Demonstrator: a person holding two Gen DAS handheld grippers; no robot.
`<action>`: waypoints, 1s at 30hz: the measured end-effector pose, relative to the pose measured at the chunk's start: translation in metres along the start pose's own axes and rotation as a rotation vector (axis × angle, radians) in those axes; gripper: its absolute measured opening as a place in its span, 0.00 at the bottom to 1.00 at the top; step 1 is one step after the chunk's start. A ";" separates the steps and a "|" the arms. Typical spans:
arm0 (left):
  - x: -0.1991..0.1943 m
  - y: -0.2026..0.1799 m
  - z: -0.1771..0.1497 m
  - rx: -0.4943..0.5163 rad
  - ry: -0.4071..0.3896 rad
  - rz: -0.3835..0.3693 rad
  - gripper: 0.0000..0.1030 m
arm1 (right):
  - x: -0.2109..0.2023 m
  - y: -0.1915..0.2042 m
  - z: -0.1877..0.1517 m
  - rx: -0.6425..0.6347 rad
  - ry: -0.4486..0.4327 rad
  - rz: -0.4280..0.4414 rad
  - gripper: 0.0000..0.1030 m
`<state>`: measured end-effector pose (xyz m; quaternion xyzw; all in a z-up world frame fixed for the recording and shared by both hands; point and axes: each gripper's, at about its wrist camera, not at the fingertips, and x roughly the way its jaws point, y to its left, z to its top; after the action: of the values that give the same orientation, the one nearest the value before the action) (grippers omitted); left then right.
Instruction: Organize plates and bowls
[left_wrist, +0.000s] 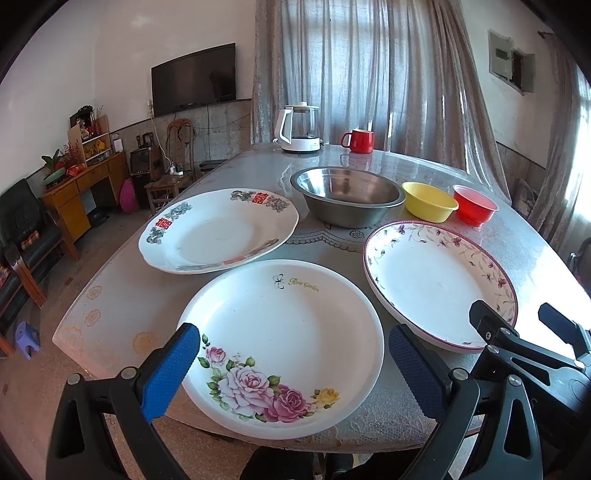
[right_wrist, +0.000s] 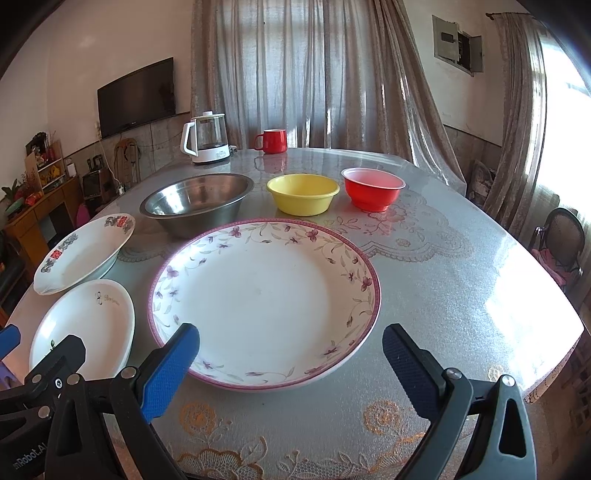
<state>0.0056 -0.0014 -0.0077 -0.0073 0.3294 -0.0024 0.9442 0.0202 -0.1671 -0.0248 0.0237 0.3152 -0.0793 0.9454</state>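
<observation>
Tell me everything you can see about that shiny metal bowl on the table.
The metal bowl looks like stainless steel, round, with a wide flat rim and sloping sides that mirror the room. It is the largest of the three bowls, stands upright and looks empty. It rests on the table behind the plates, left of the yellow bowl. Whether the two bowls touch cannot be told, and neither gripper is near it.

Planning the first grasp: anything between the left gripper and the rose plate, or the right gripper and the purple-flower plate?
Nothing visible. The left gripper is open with the rose plate directly ahead between its fingers; the right gripper is open, facing the purple-flower plate. Both plates are empty and neither touches another dish.
</observation>
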 end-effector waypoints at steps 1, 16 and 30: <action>0.000 0.000 0.000 0.000 0.001 -0.002 1.00 | 0.000 0.000 0.000 0.000 0.000 0.001 0.98; -0.003 0.000 0.000 0.000 0.000 0.002 1.00 | -0.003 -0.001 0.002 0.003 -0.008 0.003 0.98; -0.007 -0.002 -0.001 0.003 0.001 0.000 1.00 | -0.004 -0.002 0.000 0.009 -0.005 0.003 0.98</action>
<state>0.0001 -0.0030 -0.0040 -0.0056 0.3300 -0.0029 0.9440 0.0171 -0.1688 -0.0225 0.0281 0.3123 -0.0795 0.9462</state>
